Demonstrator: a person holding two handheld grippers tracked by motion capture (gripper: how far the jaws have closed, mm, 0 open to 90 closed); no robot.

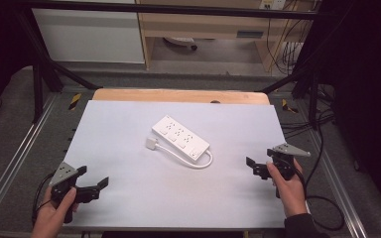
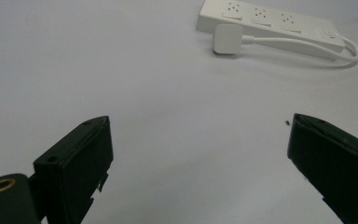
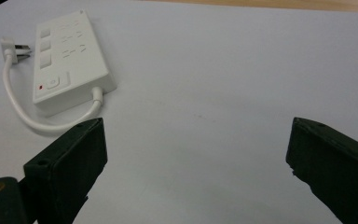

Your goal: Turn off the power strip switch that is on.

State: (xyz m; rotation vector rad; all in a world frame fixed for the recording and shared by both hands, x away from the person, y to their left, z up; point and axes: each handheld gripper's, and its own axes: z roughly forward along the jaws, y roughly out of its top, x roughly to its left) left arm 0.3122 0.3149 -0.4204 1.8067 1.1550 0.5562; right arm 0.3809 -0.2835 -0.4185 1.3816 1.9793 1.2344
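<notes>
At the near corners of the table, one to each side, the two grippers are held low over the white sheet (image 1: 129,198). The left gripper (image 1: 93,187) has its jaws spread wide with nothing between them, and the right gripper (image 1: 256,167) is just as wide and just as empty. Both seem parked at the sheet's edges, probably so the middle stays free and each can come in from its own side.

Ahead of the left gripper (image 2: 198,158) and off to its right lies a white power strip (image 2: 270,25), flat, sockets up, well apart from the jaws. Its plug (image 2: 226,39) rests just beside the strip's long side, on the side nearer this gripper, and the short cord (image 2: 307,46) runs along that side and loops round into the far end.

From the right gripper (image 3: 196,168) the power strip (image 3: 67,60) sits ahead and to the left, with the cord's loop (image 3: 28,116) closest to its left jaw. Lying slantwise across the middle, the strip looks about equally reachable by either hand.

The right gripper view gives what the other misses: a switch with a small red mark (image 3: 53,83) at the near end, and the plug's prongs (image 3: 16,49). The left gripper view instead shows the plug's smooth back. The high view alone takes in the hands, the trailing cables and the wooden table edge (image 1: 178,95) beyond the sheet.
</notes>
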